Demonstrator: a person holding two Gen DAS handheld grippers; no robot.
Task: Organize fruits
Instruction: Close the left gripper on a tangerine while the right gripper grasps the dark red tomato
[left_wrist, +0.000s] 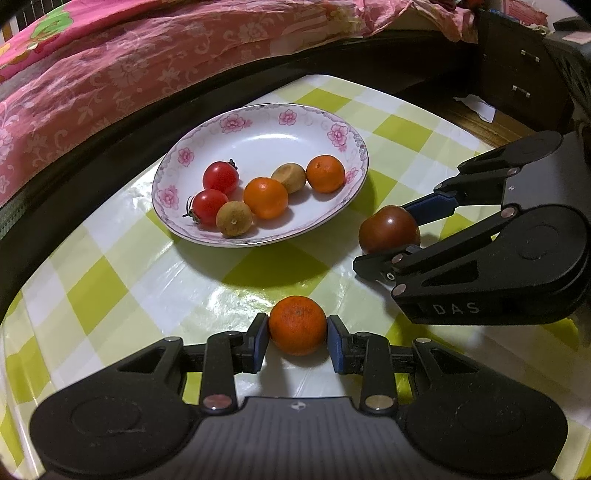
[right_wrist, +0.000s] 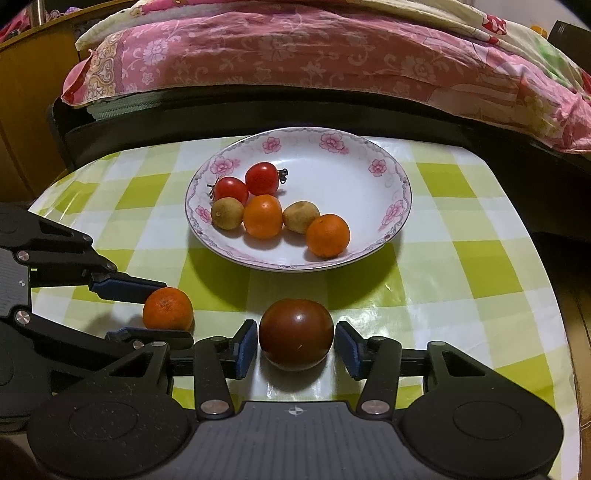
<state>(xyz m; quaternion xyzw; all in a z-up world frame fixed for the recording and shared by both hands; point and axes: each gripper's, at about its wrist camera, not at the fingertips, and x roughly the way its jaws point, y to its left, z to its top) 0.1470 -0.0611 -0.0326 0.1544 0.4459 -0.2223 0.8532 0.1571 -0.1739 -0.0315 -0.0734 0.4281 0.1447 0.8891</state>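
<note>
A white floral plate (left_wrist: 258, 125) (right_wrist: 354, 162) on the checked table holds two red cherry tomatoes, two small oranges and two brown longans. My left gripper (left_wrist: 297, 334) (right_wrist: 168, 310) has its blue pads against both sides of a small orange (left_wrist: 297, 325) (right_wrist: 168, 308) that rests on the table; it is shut on it. My right gripper (right_wrist: 295, 341) (left_wrist: 391, 236) straddles a dark brown-red tomato (right_wrist: 296, 338) (left_wrist: 388, 229) on the table, with small gaps between pads and fruit.
The green-and-white checked tablecloth (left_wrist: 110, 280) (right_wrist: 461, 266) covers the table. A bed with pink floral bedding (left_wrist: 110, 74) (right_wrist: 295, 48) runs along the far edge. A dark drawer cabinet (left_wrist: 517, 74) stands at the far right.
</note>
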